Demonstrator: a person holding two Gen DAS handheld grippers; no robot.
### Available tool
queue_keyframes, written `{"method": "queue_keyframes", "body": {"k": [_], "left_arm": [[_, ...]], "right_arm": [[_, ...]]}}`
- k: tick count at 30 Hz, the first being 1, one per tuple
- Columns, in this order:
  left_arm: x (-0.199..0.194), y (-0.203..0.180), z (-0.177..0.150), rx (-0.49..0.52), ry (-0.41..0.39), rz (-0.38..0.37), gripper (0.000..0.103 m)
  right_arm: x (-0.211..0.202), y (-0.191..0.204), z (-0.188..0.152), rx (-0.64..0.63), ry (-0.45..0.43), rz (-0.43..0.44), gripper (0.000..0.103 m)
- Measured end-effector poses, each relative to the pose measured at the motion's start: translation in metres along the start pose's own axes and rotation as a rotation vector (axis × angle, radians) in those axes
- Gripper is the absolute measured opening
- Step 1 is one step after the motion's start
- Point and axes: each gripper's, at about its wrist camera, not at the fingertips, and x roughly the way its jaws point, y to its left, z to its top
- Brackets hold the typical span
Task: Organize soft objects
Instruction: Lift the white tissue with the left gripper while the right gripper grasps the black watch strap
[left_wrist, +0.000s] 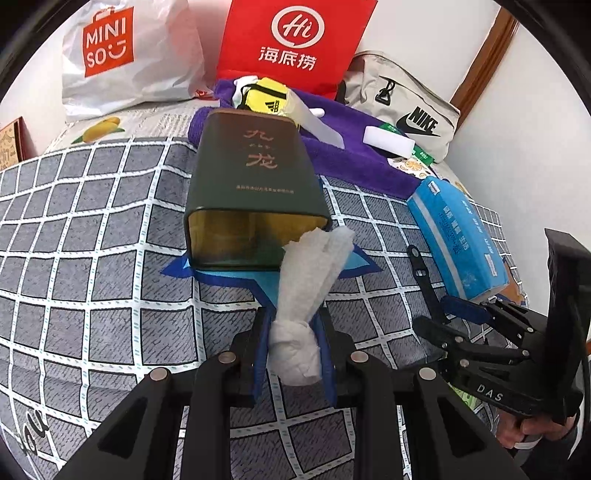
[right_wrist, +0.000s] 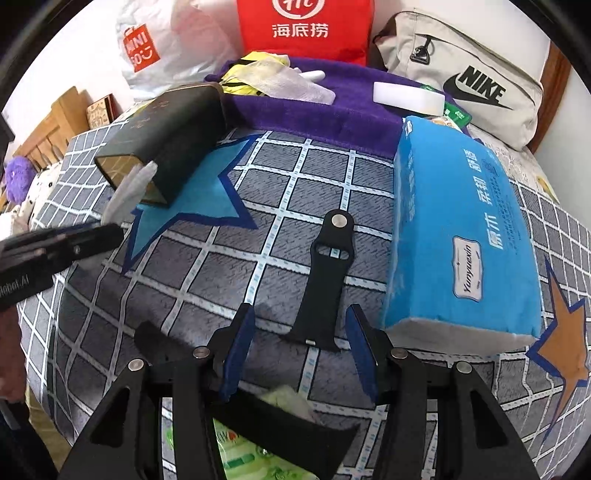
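My left claw (left_wrist: 293, 354) is clamped on a twisted tissue (left_wrist: 310, 280) whose long axis points far toward the open mouth of the tin (left_wrist: 255, 184) lying straight ahead on the bed (left_wrist: 92, 236), while my right claw (right_wrist: 301, 350) stands apart over the strap (right_wrist: 325, 280).

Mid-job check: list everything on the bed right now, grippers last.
tissue: one, white, clamped in left gripper, tip at tin's mouth
tin box: one, dark green, lying open-ended on blue star
tissue pack: one, blue, right side
watch strap: one, black, ahead of right gripper
towel: one, purple, behind tin
sponge: one, white, on towel
Haidilao bag: one, red, rear
Miniso bag: one, white, rear left
Nike bag: one, beige, rear right
left hand-held gripper: shut on tissue
right hand-held gripper: open
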Motion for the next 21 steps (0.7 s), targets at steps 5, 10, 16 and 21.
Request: {"method": "queue_keyframes", "body": {"k": [5, 10, 16, 21], "left_arm": [[0.002, 0.005, 0.001, -0.015, 0.004, -0.003, 0.024], [-0.001, 0.009, 0.002, -0.023, 0.003, -0.003, 0.024], [-0.004, 0.010, 0.002, -0.024, 0.002, -0.006, 0.024], [-0.007, 0.011, 0.002, -0.026, -0.001, -0.007, 0.024]], "right_arm": [[0.001, 0.003, 0.001, 0.006, -0.010, -0.004, 0.044], [-0.002, 0.001, 0.001, 0.023, -0.001, 0.016, 0.025], [-0.008, 0.011, -0.004, -0.019, 0.027, 0.085, 0.024], [-0.004, 0.013, 0.001, -0.010, 0.032, 0.078, 0.025]]}}
